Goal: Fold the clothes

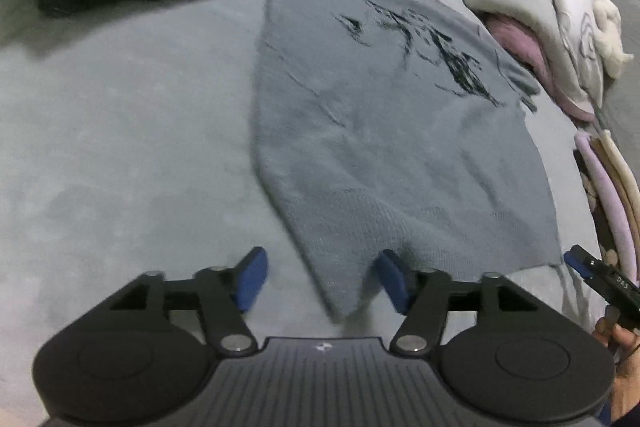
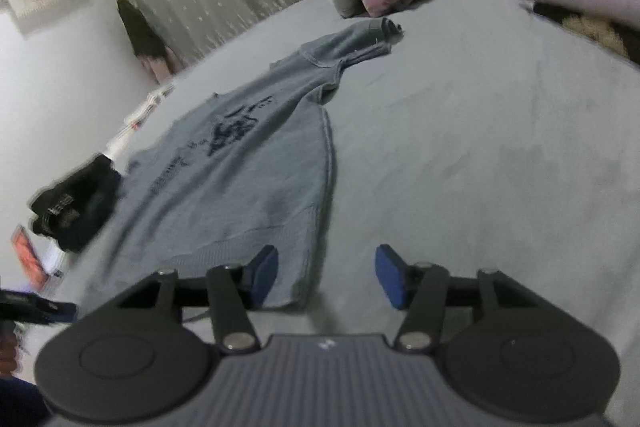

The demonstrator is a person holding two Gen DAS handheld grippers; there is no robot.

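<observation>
Grey knit shirt (image 1: 380, 131) lies spread flat, print up, across the centre of the bed (image 1: 120, 147). Left gripper (image 1: 320, 281) brackets one hem corner at lower centre, jaws apart; right gripper (image 2: 326, 277) brackets the other, jaws apart, one pad over the hem. Neither clamps cloth. Judged step: hem pickup. Next move calls for both to close on the corners together.

My right gripper (image 2: 326, 277): blue pads spread wide | grey knitted T-shirt with dark print (image 2: 256, 163): flat on grey bedsheet (image 2: 480, 167), hem corner between my pads
</observation>
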